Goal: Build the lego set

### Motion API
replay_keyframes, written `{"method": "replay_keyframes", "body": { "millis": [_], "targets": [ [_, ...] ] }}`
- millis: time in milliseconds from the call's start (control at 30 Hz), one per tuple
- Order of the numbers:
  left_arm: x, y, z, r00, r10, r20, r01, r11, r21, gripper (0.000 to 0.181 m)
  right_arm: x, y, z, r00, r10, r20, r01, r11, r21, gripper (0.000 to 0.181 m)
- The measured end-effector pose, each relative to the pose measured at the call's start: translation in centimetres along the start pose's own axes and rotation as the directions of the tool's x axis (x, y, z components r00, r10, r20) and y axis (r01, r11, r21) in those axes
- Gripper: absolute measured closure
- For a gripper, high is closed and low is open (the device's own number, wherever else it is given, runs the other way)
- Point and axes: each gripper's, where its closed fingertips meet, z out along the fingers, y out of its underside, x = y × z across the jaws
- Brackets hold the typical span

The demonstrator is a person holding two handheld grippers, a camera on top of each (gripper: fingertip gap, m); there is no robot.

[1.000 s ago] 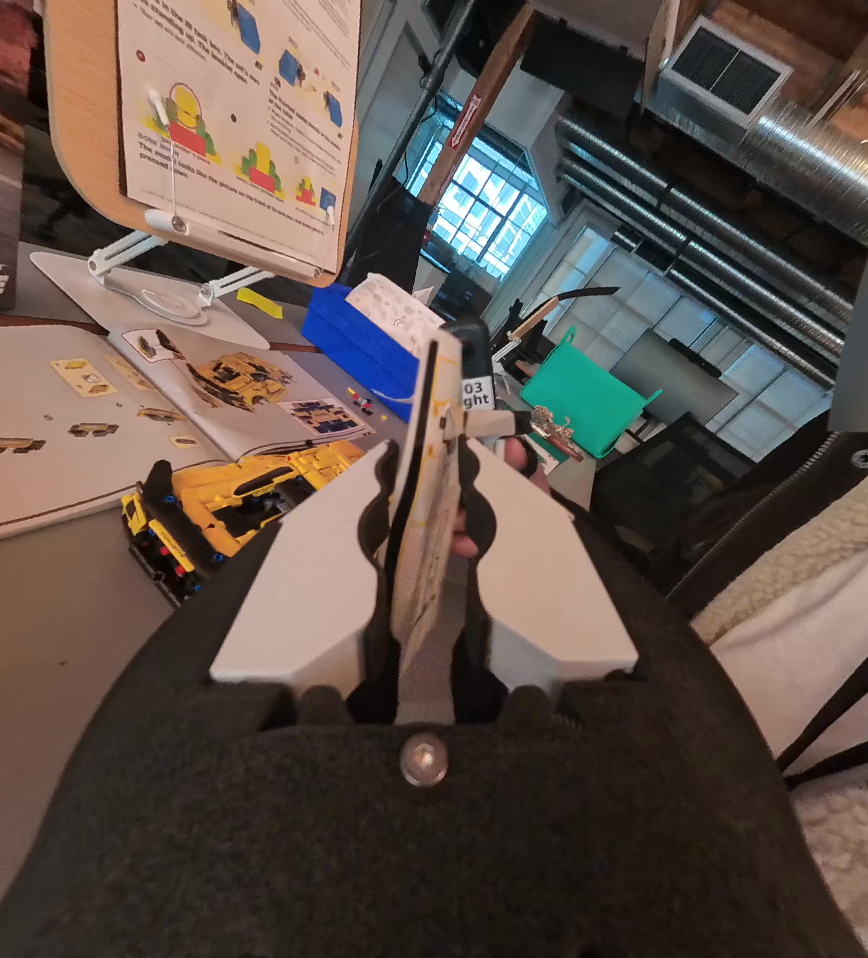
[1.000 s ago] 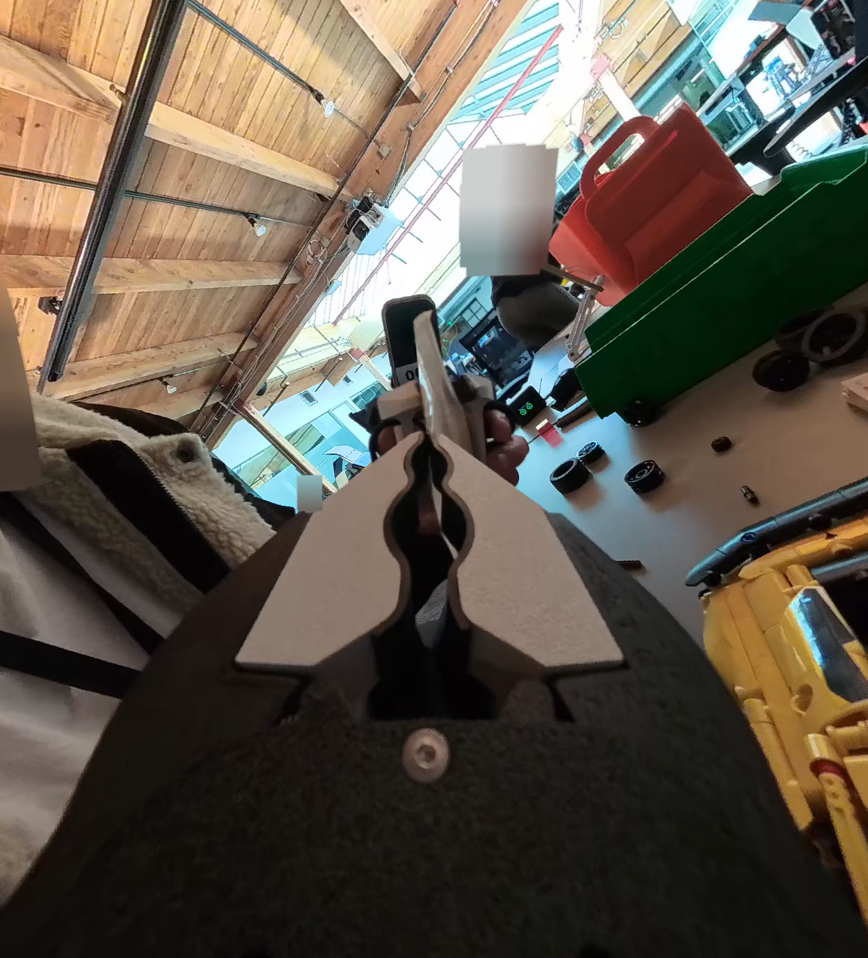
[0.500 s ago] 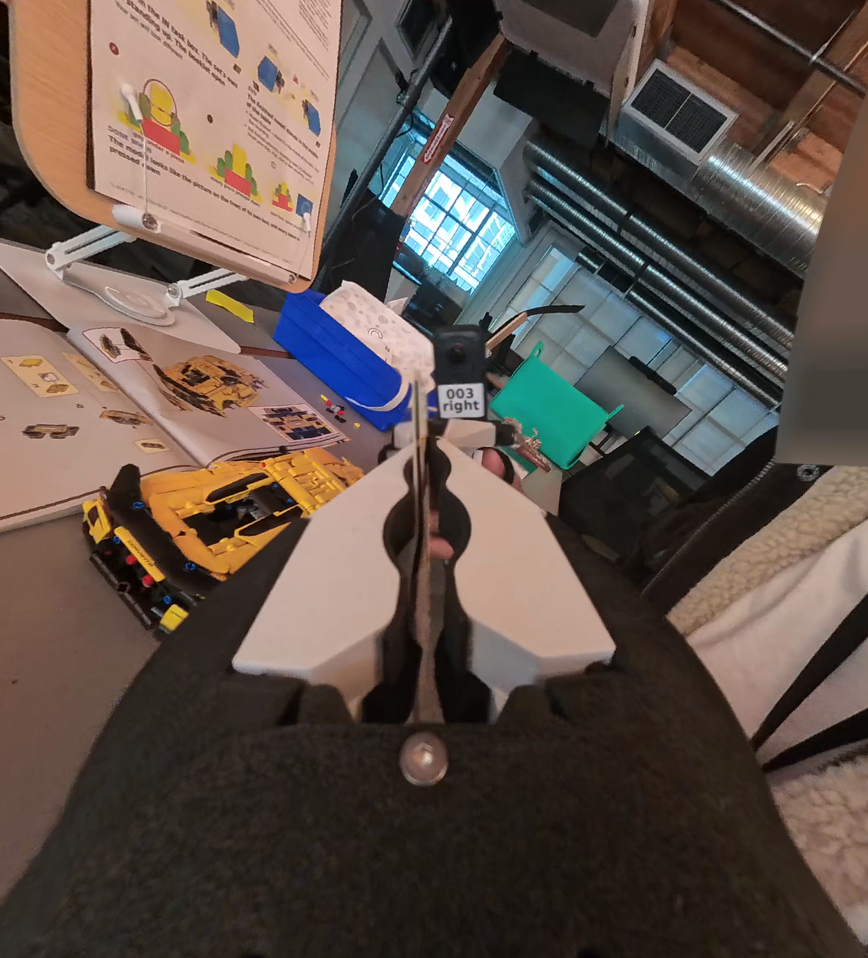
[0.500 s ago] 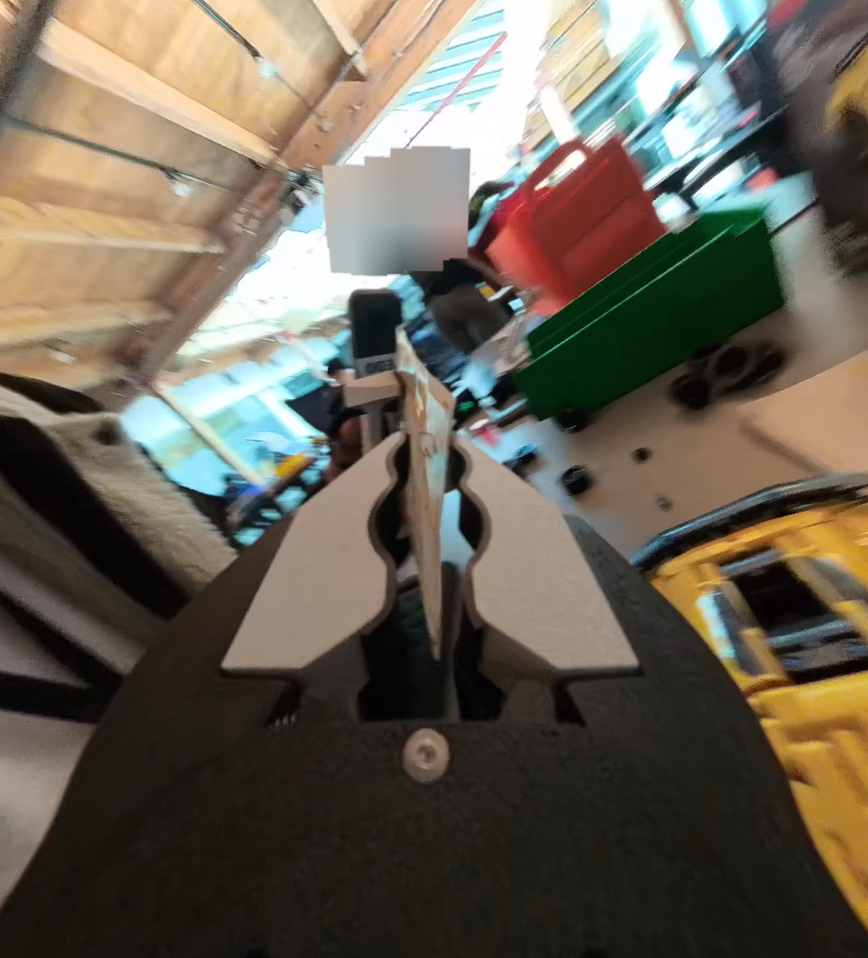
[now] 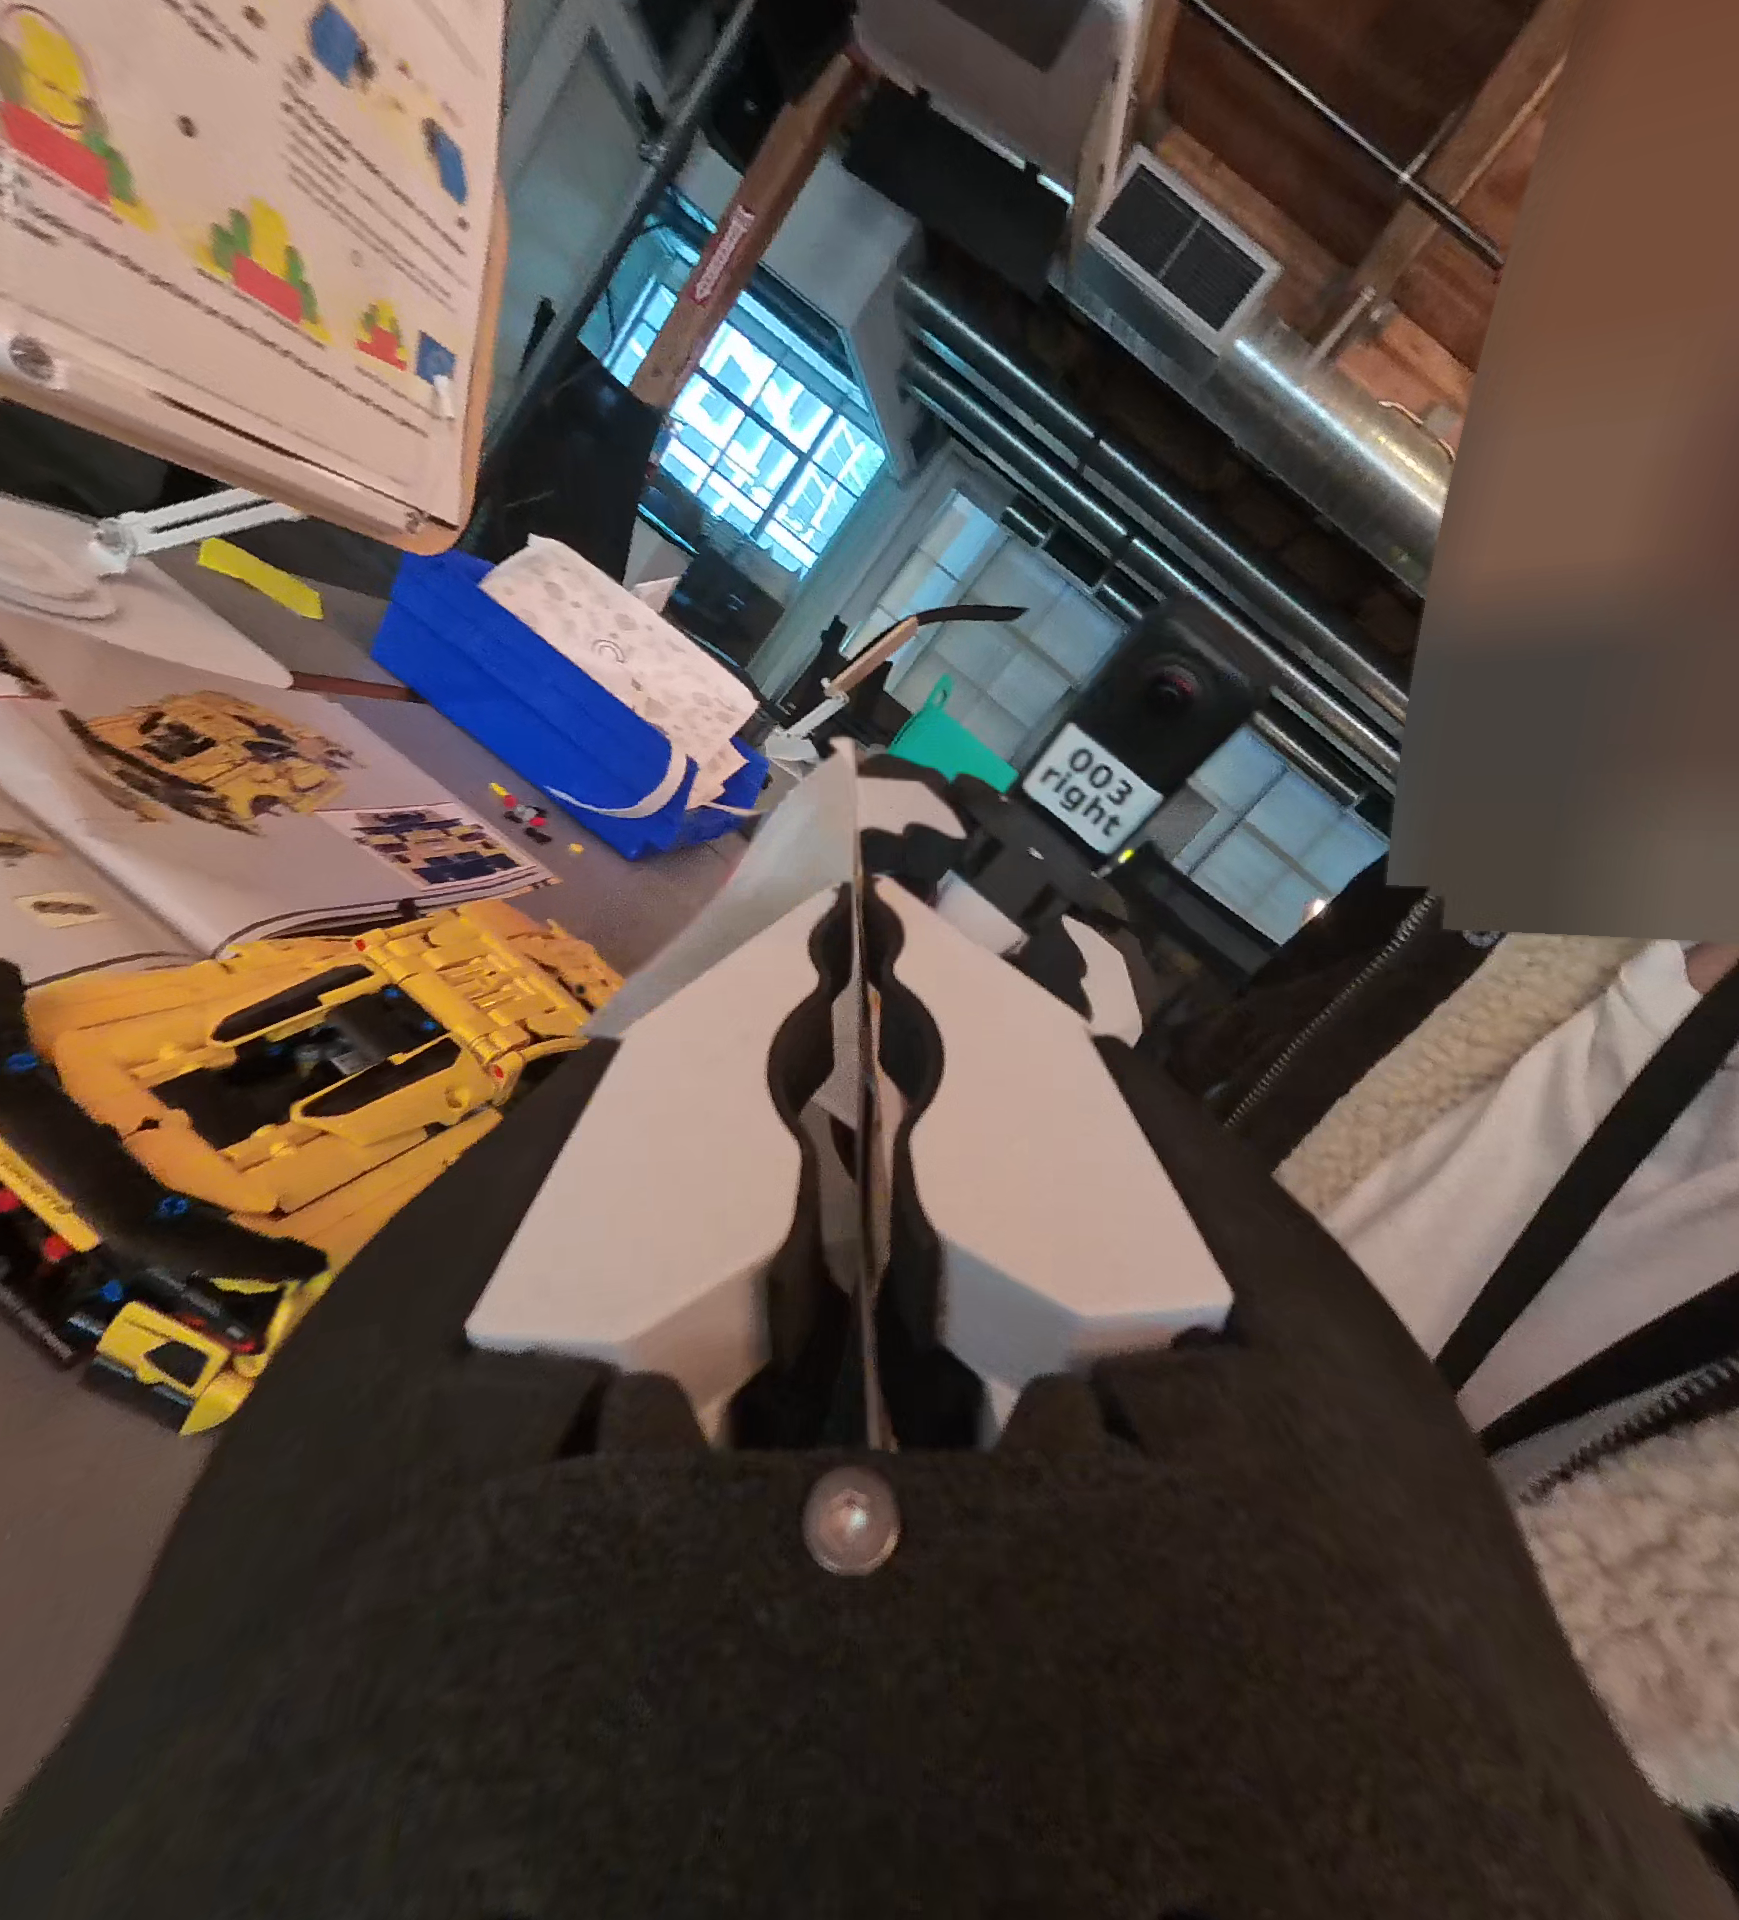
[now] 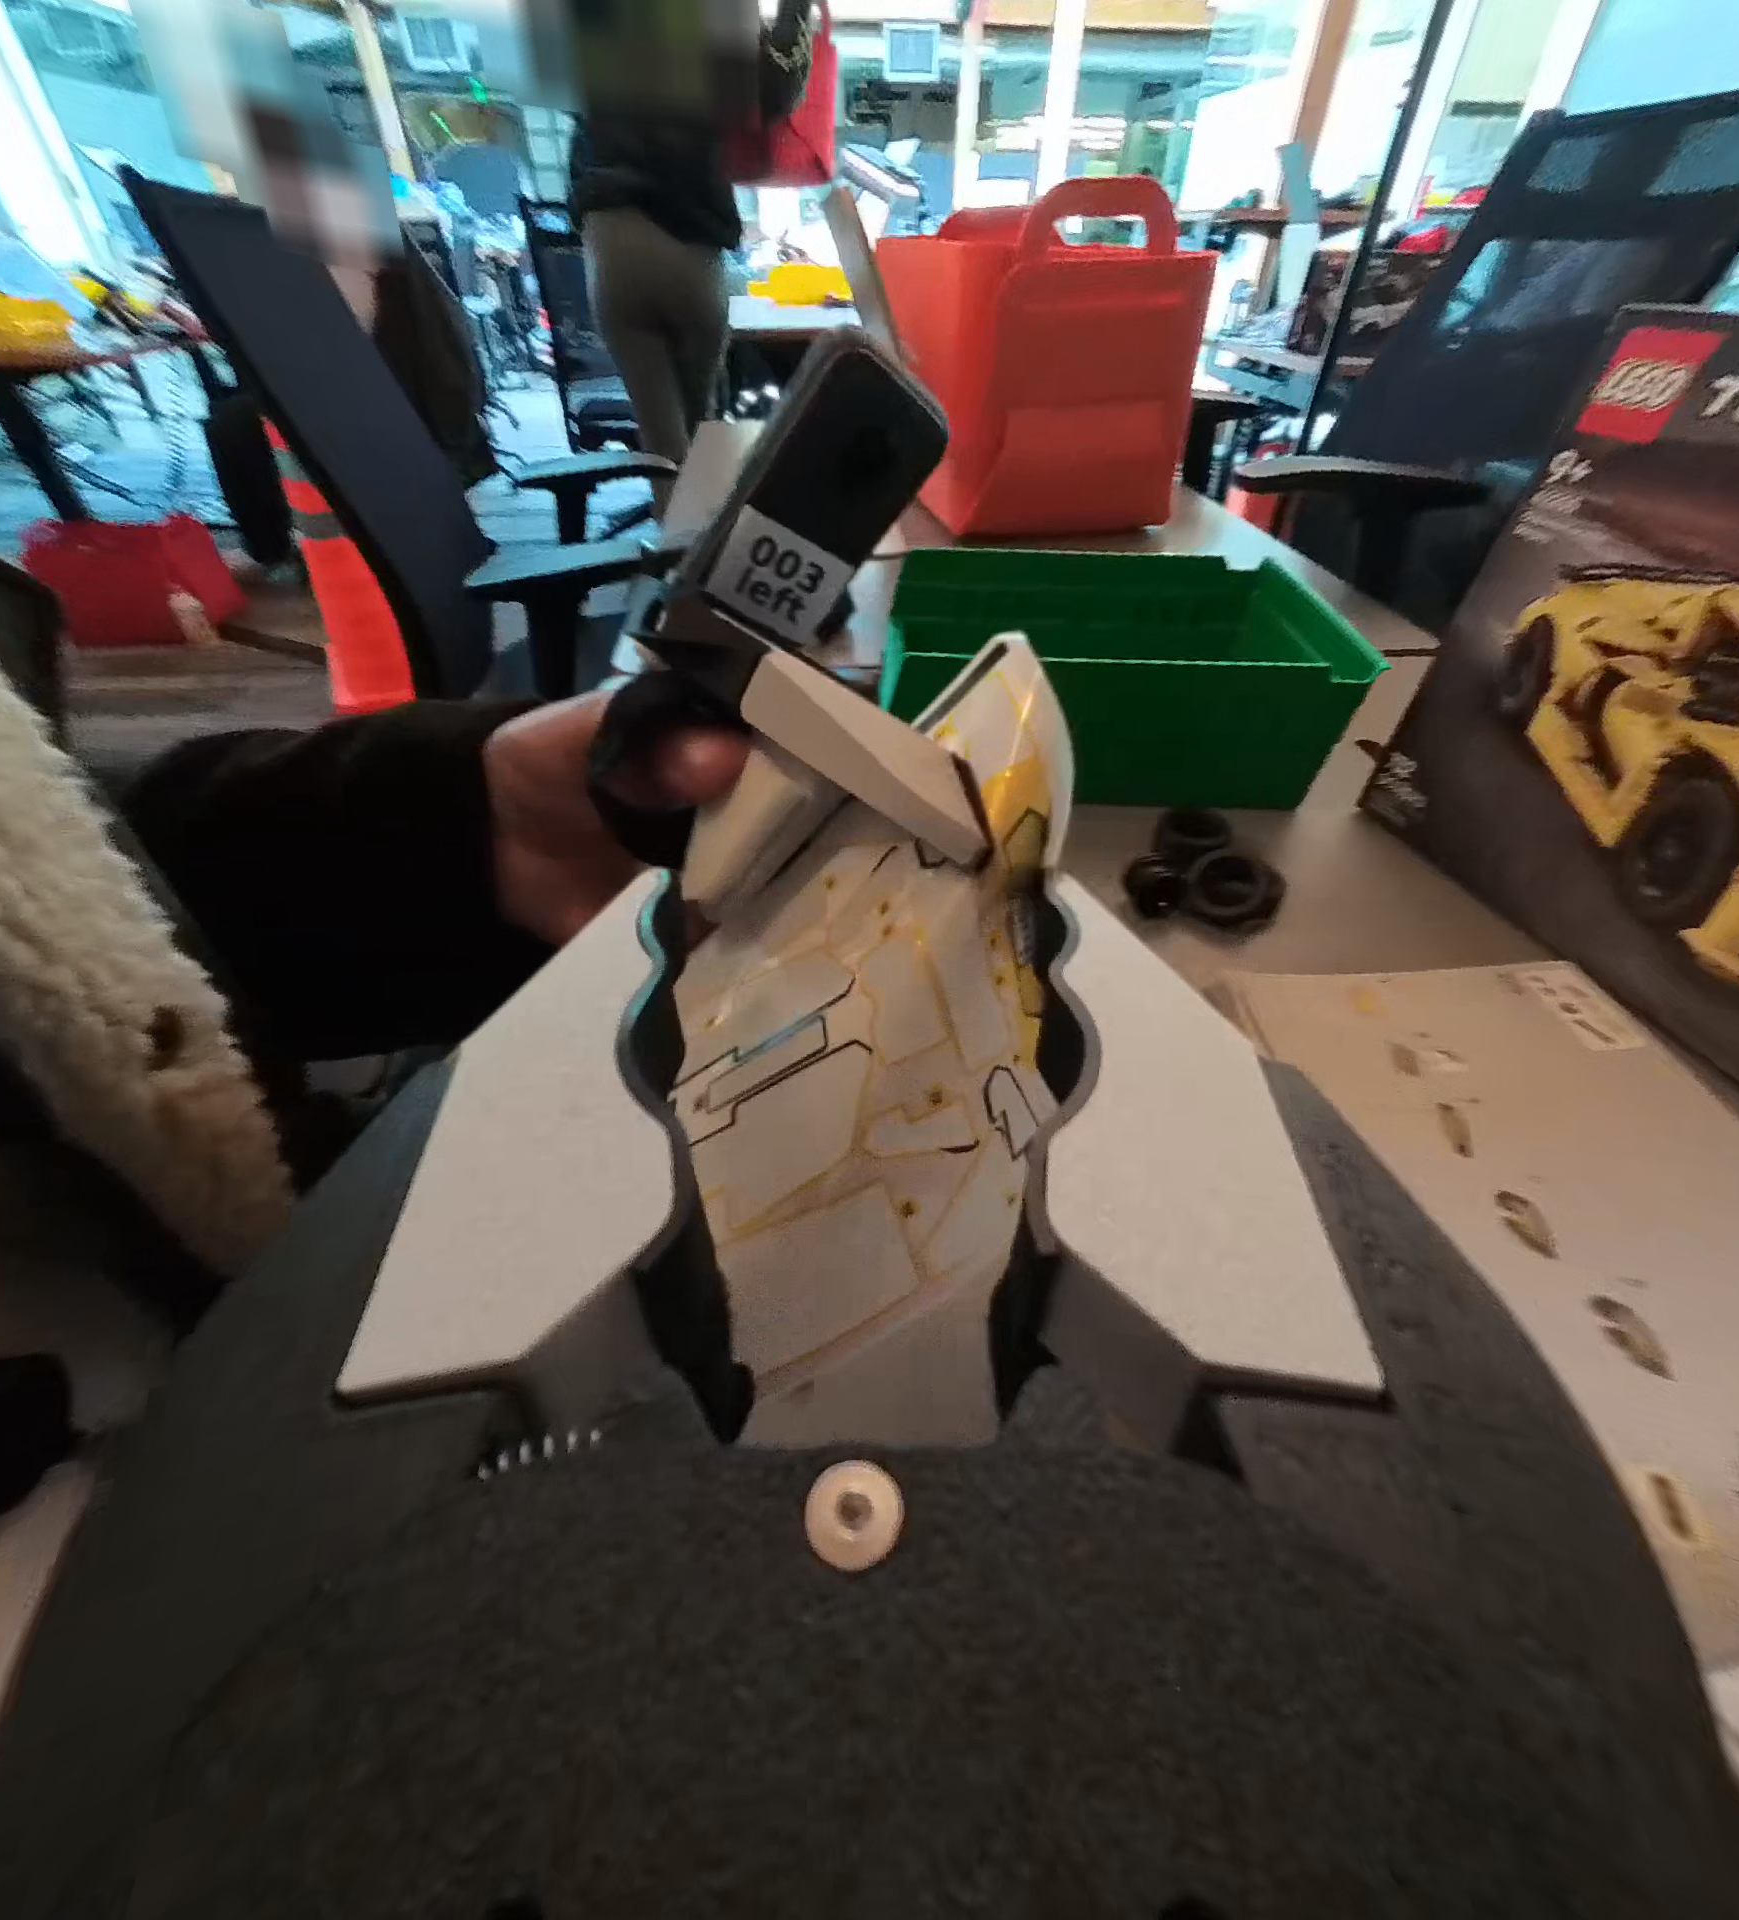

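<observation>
One sticker sheet (image 6: 875,1091) mid-frame, pinched by left gripper (image 6: 958,831); right gripper (image 6: 860,1039) fingers parted around sheet. One yellow car (image 5: 252,1081) lower left; one green bin (image 6: 1125,686) on counter (image 6: 1364,914).

Daylight from windows (image 5: 761,457), slightly blown out. Indoor light even, shadows soft. Both views wide-angle, bent at edges. Motion blur on poster (image 5: 190,208) and booklet (image 6: 1530,1226).

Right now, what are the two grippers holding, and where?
The left hand-held gripper pinches the sticker sheet near its top corner. The right hand-held gripper looks open around its lower part.
</observation>
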Motion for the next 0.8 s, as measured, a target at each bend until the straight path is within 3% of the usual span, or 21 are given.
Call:
{"method": "replay_keyframes", "body": {
  "millis": [167, 300, 400, 567, 667, 767, 800],
  "targets": [
    [2.0, 0.2, -0.1, 0.993, 0.053, -0.108, -0.054, 0.999, -0.002, 0.181, -0.5, -1.3, -1.2, 0.969, 0.189, 0.157, -0.207, 0.972, 0.109, 0.135],
    [3.7, 0.4, -0.1, 0.975, 0.093, -0.204, -0.092, 0.996, 0.013, 0.181, -1.5, -2.1, -2.1, 0.863, 0.349, 0.366, -0.417, 0.9, 0.125, 0.151],
    [4.7, 0.5, 0.0, 0.96, 0.116, -0.253, -0.115, 0.993, 0.017, 0.181, -2.3, -2.7, -2.5, 0.803, 0.384, 0.457, -0.485, 0.866, 0.124, 0.156],
    [5.7, 0.7, -0.2, 0.948, 0.149, -0.281, -0.155, 0.988, 0.0, 0.181, -1.6, -3.6, -3.6, 0.786, 0.378, 0.488, -0.515, 0.838, 0.18, 0.156],
    [5.5, 0.7, -0.5, 0.951, 0.133, -0.28, -0.14, 0.99, -0.007, 0.181, 0.2, -2.8, -4.0, 0.802, 0.409, 0.435, -0.523, 0.833, 0.182, 0.139],
    [5.2, 0.9, -0.6, 0.955, 0.116, -0.274, -0.126, 0.992, -0.02, 0.181, 0.0, -1.2, -3.5, 0.766, 0.472, 0.437, -0.552, 0.831, 0.07, 0.129],
    [4.9, 0.9, -0.6, 0.96, 0.106, -0.258, -0.116, 0.993, -0.024, 0.181, -0.5, -0.9, -3.5, 0.728, 0.499, 0.47, -0.577, 0.817, 0.027, 0.142]
  ]
}}
